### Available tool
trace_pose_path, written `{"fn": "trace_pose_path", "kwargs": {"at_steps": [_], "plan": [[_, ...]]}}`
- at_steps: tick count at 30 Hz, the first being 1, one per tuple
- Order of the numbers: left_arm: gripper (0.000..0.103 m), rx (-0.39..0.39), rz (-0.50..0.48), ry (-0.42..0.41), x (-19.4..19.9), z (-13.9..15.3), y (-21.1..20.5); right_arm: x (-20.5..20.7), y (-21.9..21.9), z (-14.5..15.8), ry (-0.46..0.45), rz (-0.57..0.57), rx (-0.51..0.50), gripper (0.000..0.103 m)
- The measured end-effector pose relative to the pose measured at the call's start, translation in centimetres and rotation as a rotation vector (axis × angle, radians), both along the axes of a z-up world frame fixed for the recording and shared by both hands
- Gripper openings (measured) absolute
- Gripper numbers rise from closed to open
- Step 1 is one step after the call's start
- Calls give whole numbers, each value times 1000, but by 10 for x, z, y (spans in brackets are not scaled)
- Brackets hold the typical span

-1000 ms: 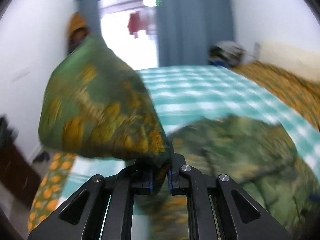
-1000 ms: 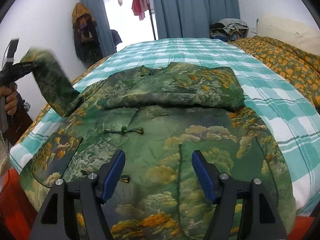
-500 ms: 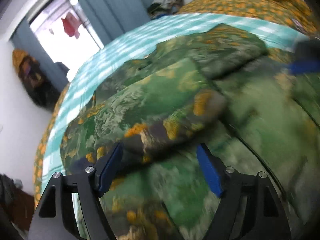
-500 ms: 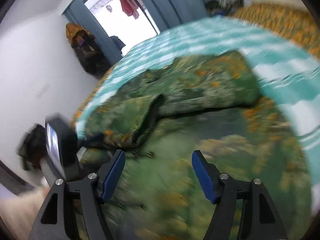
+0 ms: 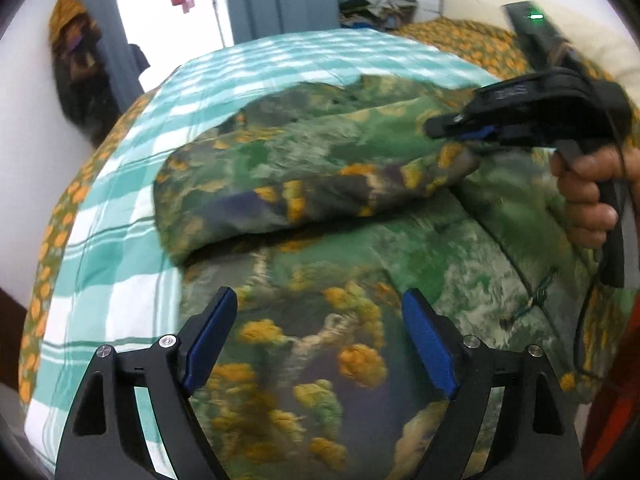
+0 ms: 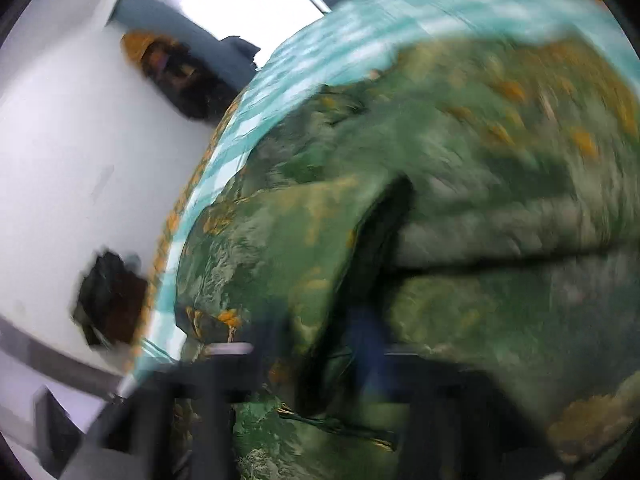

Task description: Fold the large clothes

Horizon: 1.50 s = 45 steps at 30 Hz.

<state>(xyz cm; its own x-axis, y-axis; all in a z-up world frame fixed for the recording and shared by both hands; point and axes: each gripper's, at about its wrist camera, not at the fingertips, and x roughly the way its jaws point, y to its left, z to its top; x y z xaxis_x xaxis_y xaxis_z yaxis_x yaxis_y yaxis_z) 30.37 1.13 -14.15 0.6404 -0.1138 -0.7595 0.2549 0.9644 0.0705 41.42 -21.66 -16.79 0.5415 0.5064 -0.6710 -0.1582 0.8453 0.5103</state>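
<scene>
A large green jacket with an orange and yellow landscape print (image 5: 360,264) lies spread on the bed. Its left sleeve (image 5: 304,184) is folded across the chest. My left gripper (image 5: 320,340) is open and empty, low over the jacket's lower front. My right gripper (image 5: 448,130) shows in the left wrist view at the sleeve's cuff end, its jaws close together on the cloth. The right wrist view is heavily blurred: the sleeve cuff (image 6: 320,248) fills it and the fingers are a dark smear at the bottom.
The bed has a teal and white checked sheet (image 5: 120,248) and an orange flowered quilt (image 5: 472,40) at the far right. Blue curtains and a bright doorway (image 5: 192,20) stand behind. A white wall (image 6: 80,160) is at the left.
My left gripper let go of the sleeve, which now lies folded over the chest, and drew back open. My right gripper moved left to the sleeve's cuff and closed on it.
</scene>
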Motion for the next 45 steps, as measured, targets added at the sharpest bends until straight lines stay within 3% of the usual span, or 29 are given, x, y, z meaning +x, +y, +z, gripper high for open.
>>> {"fn": "trace_pose_path", "kwargs": {"at_steps": [4, 6, 8, 11, 12, 13, 14, 17, 19, 22, 24, 27, 30, 33, 39, 45], "plan": [[86, -58, 51, -14, 14, 13, 16, 13, 4, 58, -188, 12, -130, 13], [86, -76, 67, -18, 23, 17, 23, 33, -6, 68, -204, -13, -165, 13], [86, -77, 80, -15, 27, 14, 24, 56, -16, 64, -183, -32, -212, 13], [86, -75, 94, 13, 37, 14, 28, 81, -25, 28, -101, -45, -298, 18], [86, -78, 100, 35, 43, 14, 29, 86, -28, 9, -41, -48, -308, 23], [86, -86, 108, 51, 45, 15, 34, 88, -30, -7, 12, -58, -328, 39], [86, -99, 117, 67, 50, 17, 38, 86, -32, -13, 26, -66, -339, 47], [86, -136, 139, 82, 68, 24, 49, 65, -36, -3, -49, -90, -391, 50], [86, -143, 156, 76, 87, 27, 53, 45, -28, 23, -177, -99, -473, 50], [86, -137, 170, 71, 117, 19, 49, 35, -10, 53, -288, -3, -448, 50], [86, -132, 183, 86, 135, 6, 44, 43, 3, 53, -275, 73, -417, 50], [86, -111, 217, 114, 151, -22, 42, 66, 17, 25, -193, 133, -409, 50], [86, -88, 218, 182, 156, -58, 44, 83, 13, -21, -24, 132, -370, 47], [88, -112, 221, 182, 155, -78, 49, 86, 8, -39, 1, 112, -335, 47], [88, -81, 224, 195, 153, -64, 45, 89, 14, -44, 6, 109, -379, 47], [87, -190, 248, 144, 184, -5, 64, 84, 14, -42, -3, 104, -365, 47]]}}
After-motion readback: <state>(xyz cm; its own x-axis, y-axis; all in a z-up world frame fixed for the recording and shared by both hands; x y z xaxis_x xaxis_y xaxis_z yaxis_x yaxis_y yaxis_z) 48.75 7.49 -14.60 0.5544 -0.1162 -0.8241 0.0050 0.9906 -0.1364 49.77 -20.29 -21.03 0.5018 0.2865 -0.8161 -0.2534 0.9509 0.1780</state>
